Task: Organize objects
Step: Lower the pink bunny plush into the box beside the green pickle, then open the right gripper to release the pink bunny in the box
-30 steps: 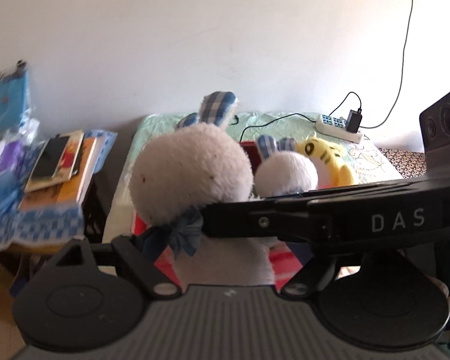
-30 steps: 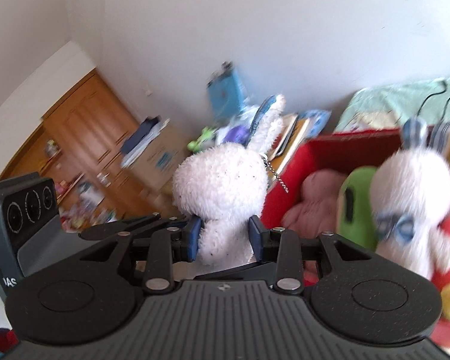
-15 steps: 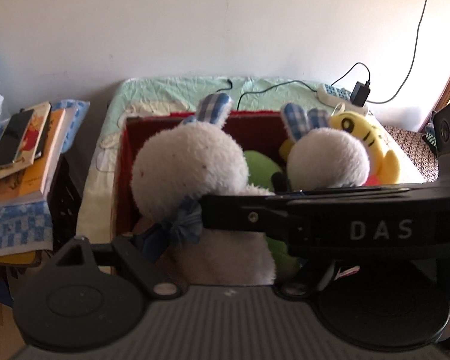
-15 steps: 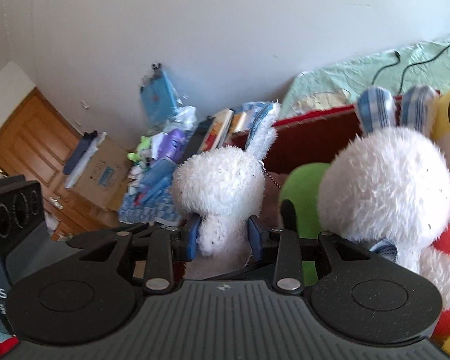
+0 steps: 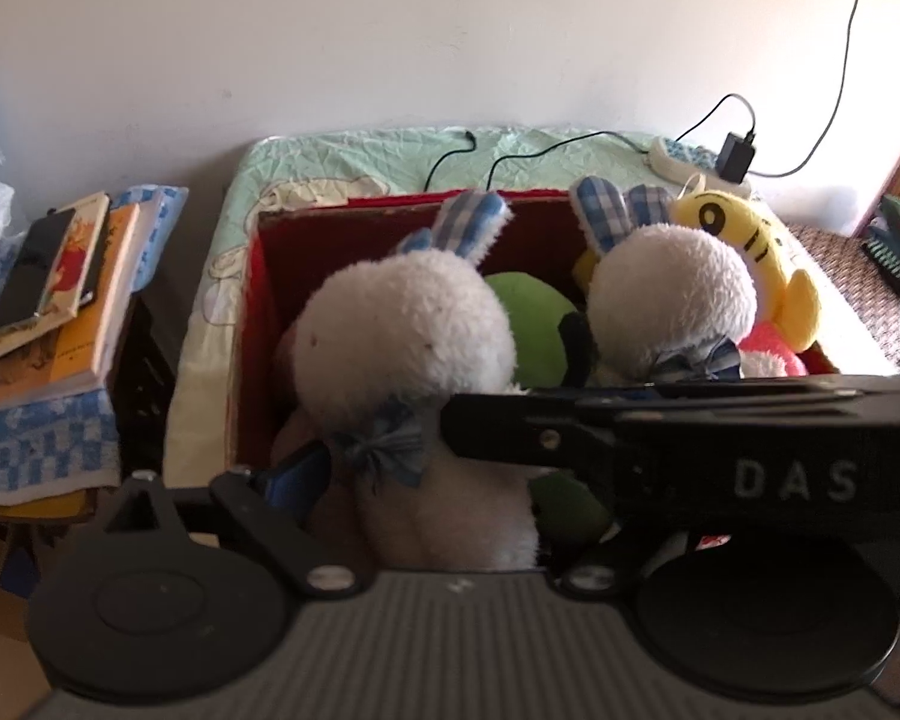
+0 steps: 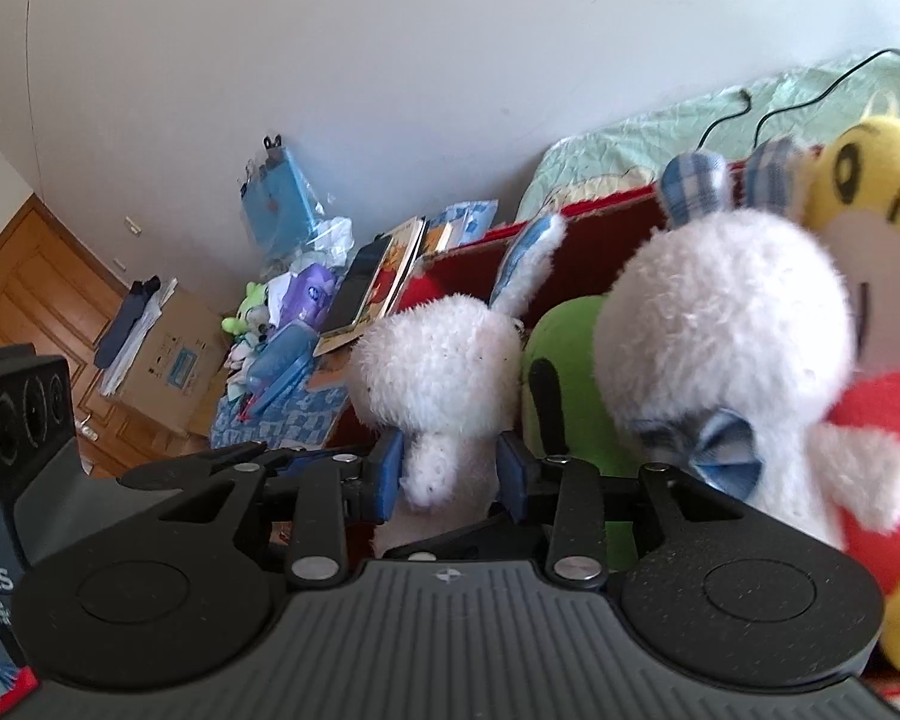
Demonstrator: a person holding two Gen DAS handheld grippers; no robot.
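Lowered over box [image 5: 252,276], rabbit [image 6: 444,360] between jaws

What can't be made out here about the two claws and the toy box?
- Left wrist view: the right claw's body hides one finger of the left claw, so its grip on the white bunny is unclear.
- Both views: the green plush is mostly hidden between bunnies.
- Left wrist view: the toys cover the red box floor.
- Right wrist view: the frame edge cuts off the yellow plush.
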